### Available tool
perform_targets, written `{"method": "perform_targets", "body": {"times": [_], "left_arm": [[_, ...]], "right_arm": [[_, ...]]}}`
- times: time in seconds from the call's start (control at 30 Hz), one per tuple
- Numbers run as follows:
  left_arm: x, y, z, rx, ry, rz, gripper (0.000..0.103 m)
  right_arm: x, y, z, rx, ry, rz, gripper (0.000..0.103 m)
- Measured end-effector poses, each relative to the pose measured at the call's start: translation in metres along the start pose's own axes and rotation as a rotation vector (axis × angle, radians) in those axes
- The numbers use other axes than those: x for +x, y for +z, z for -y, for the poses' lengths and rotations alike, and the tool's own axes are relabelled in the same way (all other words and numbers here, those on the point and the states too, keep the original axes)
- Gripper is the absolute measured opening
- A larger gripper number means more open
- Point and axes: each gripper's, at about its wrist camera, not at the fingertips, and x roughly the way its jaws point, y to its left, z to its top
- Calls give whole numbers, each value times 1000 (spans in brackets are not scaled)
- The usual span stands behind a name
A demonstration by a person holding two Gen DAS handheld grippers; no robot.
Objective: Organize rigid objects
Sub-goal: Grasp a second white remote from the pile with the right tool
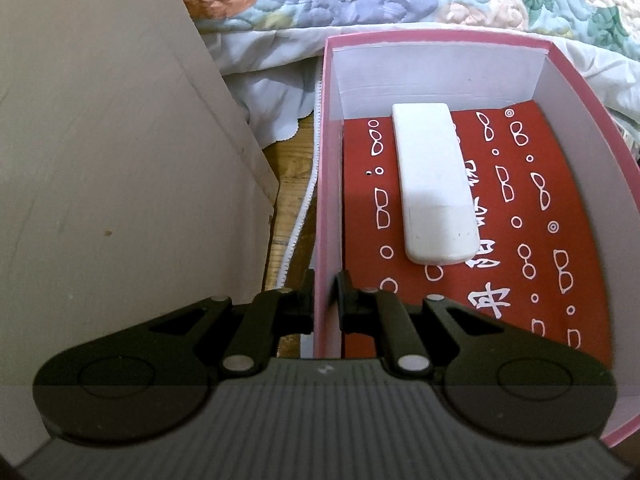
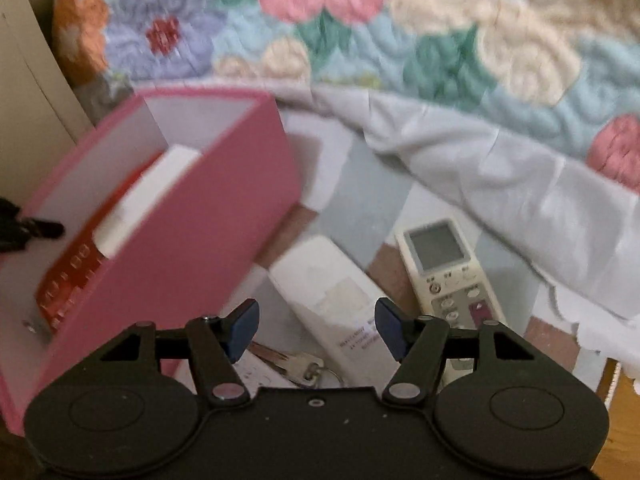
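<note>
A pink box (image 1: 326, 184) with a red patterned lining holds a white remote (image 1: 434, 184) lying face down. My left gripper (image 1: 325, 296) is shut on the box's left wall, one finger inside and one outside. In the right wrist view the pink box (image 2: 208, 232) stands at the left with the white remote (image 2: 148, 200) inside. My right gripper (image 2: 316, 330) is open and empty above a face-down white remote (image 2: 328, 292). A cream remote with a screen (image 2: 448, 268) lies face up just to its right. Keys (image 2: 296, 366) lie near the left finger.
A grey cabinet side (image 1: 120, 160) stands close to the left of the box. A floral quilt (image 2: 360, 28) and its white sheet edge (image 2: 500, 168) hang behind and to the right. Wooden floor (image 1: 292, 196) shows between cabinet and box.
</note>
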Motion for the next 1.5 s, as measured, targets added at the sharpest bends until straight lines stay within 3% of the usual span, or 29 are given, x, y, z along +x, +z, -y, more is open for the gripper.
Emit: {"method": "perform_targets", "body": {"times": [0.17,0.3,0.37,0.47,0.73,0.97,1.2,1.5], "left_arm": [[-1,-2,1,20,3,8,10],[-1,-2,1,25,4,12,10],[-1,-3,1,28,7,13,10],[-1,-3,1,29,7,13,10],[0,-3,1,28,7,14,10],[0,-3,1,32,8,11,10],[0,-2,1,30,6,9,10],[0,-2,1,23,3,9,10]], "right_arm": [[24,8,-7,-70,-47,-29,69],[42,15,-23,-243,-109,-61,72],[51,15,-24,-264,-120,-88,74],[51,16,-14,-178,-95,-74,73],[32,11,-10,-34,-139,-1,68],[56,18,-7,-24,-150,-86,71],[42,9,-10,-45,-178,3,66],[-15,5,-8,62,-219,189,63]]}}
